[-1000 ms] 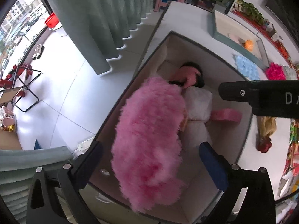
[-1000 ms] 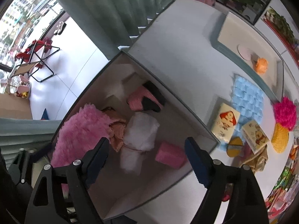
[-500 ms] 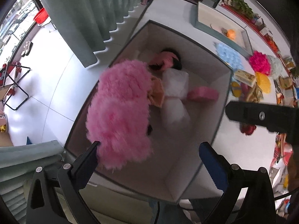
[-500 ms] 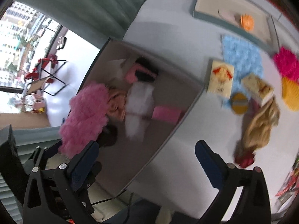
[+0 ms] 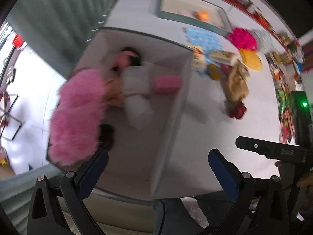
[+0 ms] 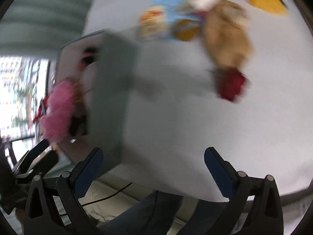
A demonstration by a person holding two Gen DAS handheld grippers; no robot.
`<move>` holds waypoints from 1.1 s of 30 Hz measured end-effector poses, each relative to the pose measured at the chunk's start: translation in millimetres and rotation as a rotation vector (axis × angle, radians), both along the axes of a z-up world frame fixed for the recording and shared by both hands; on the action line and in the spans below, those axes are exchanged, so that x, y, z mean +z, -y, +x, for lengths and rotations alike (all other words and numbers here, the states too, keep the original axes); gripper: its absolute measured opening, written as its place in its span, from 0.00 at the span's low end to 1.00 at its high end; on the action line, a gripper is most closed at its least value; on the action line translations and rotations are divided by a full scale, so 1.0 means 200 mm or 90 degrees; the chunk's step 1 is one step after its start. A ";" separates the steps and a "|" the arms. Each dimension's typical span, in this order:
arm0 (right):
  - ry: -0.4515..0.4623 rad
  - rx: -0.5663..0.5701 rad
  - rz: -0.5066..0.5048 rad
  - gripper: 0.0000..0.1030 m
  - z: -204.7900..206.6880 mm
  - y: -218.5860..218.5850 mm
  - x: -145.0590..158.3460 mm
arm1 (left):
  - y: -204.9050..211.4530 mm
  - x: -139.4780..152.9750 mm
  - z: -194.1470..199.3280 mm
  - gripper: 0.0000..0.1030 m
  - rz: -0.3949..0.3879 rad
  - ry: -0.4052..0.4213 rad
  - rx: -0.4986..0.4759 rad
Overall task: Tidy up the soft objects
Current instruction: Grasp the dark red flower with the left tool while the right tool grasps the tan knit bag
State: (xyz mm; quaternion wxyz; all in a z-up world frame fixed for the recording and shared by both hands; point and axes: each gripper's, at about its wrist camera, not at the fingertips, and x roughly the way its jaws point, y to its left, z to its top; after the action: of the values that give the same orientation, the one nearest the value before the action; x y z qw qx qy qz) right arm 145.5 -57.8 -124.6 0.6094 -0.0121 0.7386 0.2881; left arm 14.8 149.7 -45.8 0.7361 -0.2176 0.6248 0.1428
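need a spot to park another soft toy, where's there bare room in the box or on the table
In the box, the near end is bare floor, between the pink fluffy toy and the right wall. The far end is crowded: white plush, pink block. On the table, a wide bare patch lies between the box and the tan toy; beyond it, clutter.

My left gripper (image 5: 157, 168) points steeply down, its two blue-padded fingers (image 5: 93, 173) spread wide with nothing between them, hanging over the near end of the grey box (image 5: 172, 121). My right gripper (image 6: 153, 167) also tilts downward, to the right of that box over the bare tabletop, jaws as wide as they go and empty. In the left wrist view its black body shows right of the box, with a bit of my hand (image 5: 305, 178) behind it.
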 end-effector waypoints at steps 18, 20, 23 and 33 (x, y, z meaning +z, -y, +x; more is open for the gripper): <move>-0.051 -0.191 -0.167 1.00 0.24 0.70 -0.25 | 0.71 -0.39 0.74 1.00 -0.016 -0.060 -0.119; -0.051 -0.188 -0.171 1.00 0.26 0.75 -0.26 | 0.77 -0.44 0.81 1.00 -0.016 -0.058 -0.114; -0.064 -0.185 -0.170 1.00 0.30 0.81 -0.30 | 0.81 -0.54 0.90 1.00 -0.007 -0.059 -0.093; -0.073 -0.146 -0.173 1.00 0.38 0.83 -0.37 | 0.77 -0.75 0.90 1.00 0.009 -0.123 -0.017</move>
State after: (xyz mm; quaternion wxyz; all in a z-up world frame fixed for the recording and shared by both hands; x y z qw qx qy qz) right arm 220.9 -224.1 -197.6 0.5880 0.0067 0.8007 0.1146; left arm 195.7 -4.9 -195.8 0.6758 -0.1895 0.6946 0.1580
